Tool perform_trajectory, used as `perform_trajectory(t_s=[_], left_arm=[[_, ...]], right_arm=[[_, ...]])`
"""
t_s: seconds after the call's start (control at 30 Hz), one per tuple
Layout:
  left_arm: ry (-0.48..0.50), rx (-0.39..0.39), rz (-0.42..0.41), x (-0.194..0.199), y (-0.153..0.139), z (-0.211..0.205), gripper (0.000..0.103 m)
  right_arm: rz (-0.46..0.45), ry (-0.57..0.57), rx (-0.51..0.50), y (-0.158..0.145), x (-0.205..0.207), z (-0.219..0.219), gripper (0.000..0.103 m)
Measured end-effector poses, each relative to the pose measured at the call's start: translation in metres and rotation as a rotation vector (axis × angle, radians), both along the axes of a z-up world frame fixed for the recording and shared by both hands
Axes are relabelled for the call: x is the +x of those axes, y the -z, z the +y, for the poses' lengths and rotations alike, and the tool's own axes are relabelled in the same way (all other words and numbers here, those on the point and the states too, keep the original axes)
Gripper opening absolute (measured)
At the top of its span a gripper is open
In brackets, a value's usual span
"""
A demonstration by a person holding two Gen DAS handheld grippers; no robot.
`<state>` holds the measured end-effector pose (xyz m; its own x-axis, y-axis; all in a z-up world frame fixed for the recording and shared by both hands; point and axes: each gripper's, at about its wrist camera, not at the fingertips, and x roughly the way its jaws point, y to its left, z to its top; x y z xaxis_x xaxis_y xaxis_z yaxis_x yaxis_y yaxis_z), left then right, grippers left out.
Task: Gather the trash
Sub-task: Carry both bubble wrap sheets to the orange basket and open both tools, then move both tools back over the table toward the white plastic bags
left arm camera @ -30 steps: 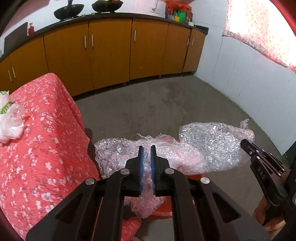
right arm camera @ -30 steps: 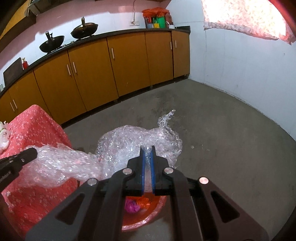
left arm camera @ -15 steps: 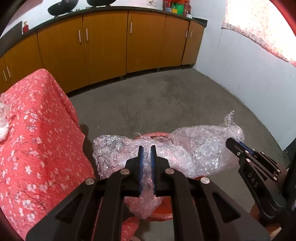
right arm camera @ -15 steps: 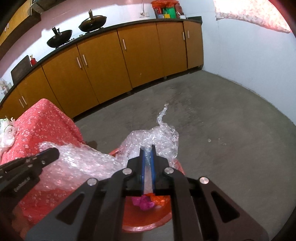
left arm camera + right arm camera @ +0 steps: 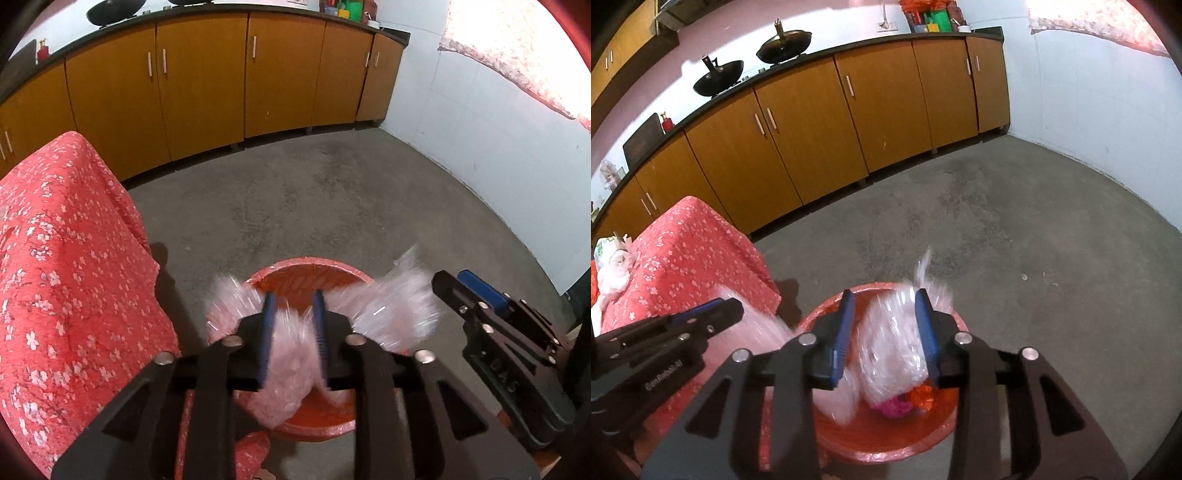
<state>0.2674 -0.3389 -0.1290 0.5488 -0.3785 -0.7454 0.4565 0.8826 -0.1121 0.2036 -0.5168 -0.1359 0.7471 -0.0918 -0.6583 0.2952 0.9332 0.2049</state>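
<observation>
Dropping right now is the big wad of bubble wrap [image 5: 894,350], blurred in the lower middle of both wrist views and sliding into the red bin [image 5: 945,435], which already has some pink and orange scraps at the bottom, so this piece looks basically done. Both the left gripper [image 5: 293,325] and the right gripper [image 5: 884,328] have their jaws opening, partway apart, with the wrap between the blue pads but looking loose rather than pinched. Still left, I'd guess, is the white plastic bag [image 5: 611,262] on the red flowered cloth [image 5: 698,251] at the left edge.
</observation>
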Motion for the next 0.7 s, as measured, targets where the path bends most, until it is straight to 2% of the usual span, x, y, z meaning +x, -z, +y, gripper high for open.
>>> perform_trajectory(t_s=[0.33, 0.53, 0.63, 0.7], left_arm=[[-0.033, -0.019, -0.011, -0.005, -0.01, 0.014, 0.029], [-0.076, -0.054, -0.035, -0.01, -0.03, 0.045, 0.029], [-0.101, -0.069, -0.071, -0.017, -0.048, 0.071, 0.036], [-0.118, -0.073, -0.108, -0.024, -0.06, 0.093, 0.043]], right_arm=[[-0.011, 0.025, -0.032, -0.013, -0.011, -0.005, 0.035], [-0.034, -0.001, -0.054, -0.032, -0.013, 0.009, 0.035], [-0.064, -0.037, -0.062, -0.051, -0.012, 0.026, 0.037], [-0.091, -0.072, -0.069, -0.065, -0.009, 0.042, 0.047]])
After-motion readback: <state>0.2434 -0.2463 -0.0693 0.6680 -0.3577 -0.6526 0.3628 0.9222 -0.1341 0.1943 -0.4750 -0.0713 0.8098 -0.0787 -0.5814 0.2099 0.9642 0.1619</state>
